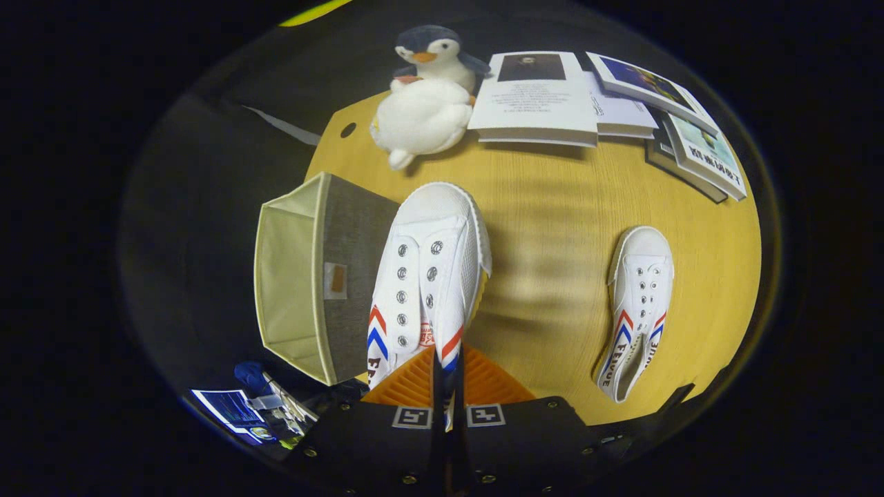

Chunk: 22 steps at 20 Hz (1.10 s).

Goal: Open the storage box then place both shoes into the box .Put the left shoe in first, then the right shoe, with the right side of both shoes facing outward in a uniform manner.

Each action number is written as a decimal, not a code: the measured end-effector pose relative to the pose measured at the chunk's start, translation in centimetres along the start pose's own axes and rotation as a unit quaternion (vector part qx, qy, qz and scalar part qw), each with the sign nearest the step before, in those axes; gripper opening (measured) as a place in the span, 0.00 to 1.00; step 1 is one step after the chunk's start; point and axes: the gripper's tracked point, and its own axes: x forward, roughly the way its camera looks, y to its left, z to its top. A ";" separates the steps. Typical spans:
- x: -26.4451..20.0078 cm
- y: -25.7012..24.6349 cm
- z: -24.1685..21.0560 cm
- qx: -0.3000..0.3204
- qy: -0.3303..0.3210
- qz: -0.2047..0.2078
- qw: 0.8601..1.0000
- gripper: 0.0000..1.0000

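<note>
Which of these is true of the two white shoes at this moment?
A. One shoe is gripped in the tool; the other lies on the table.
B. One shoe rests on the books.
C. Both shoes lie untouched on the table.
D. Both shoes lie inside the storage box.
A: the tool has both fingers pressed on the rear of the held shoe beside the open storage box, while the other shoe lies on the table.

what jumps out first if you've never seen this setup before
The white shoe held up by the gripper stands out first, its jaws closed on the shoe's side wall, toe pointing away. Just beside it, the open storage box lies tipped on its side at the wooden table's edge. The second shoe lies flat on the other side, with a plush penguin and books beyond.
</note>
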 end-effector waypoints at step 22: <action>8.7 9.9 2.0 -0.100 0.011 0.042 0.994 0.04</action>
